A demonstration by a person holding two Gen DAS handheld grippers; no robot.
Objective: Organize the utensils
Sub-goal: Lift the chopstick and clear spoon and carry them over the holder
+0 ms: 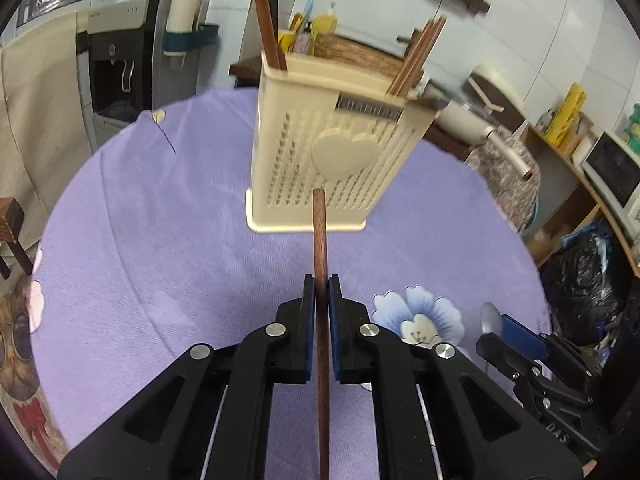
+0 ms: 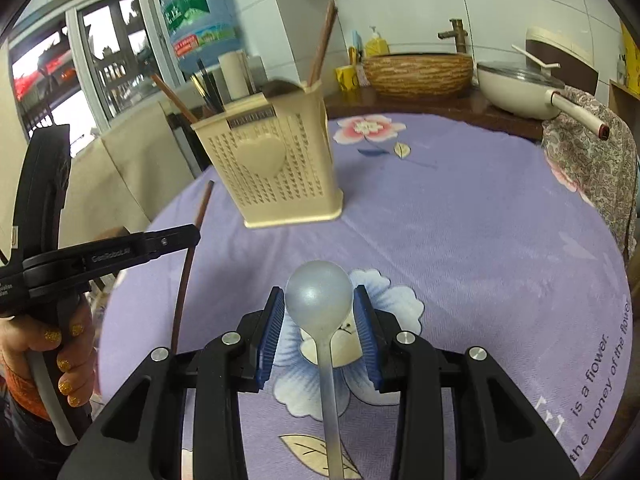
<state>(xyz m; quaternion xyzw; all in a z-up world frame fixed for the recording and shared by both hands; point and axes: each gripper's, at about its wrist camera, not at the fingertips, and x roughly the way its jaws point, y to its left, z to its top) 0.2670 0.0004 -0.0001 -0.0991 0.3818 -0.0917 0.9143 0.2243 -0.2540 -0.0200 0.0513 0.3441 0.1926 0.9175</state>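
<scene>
A cream perforated utensil holder with a heart on its front stands on the purple tablecloth, ahead of both grippers. Brown chopsticks stick out of its left slot and more chopsticks out of its right. My left gripper is shut on a single brown chopstick whose tip points at the holder's base. My right gripper is shut on a grey spoon, its pads against the bowl's sides. In the right wrist view the left gripper sits left of the holder, held by a hand.
The round table's cloth has flower prints. Behind it a counter holds a cream pan and a woven basin. A chair with patterned cover stands at the right edge. A black bag lies on the floor.
</scene>
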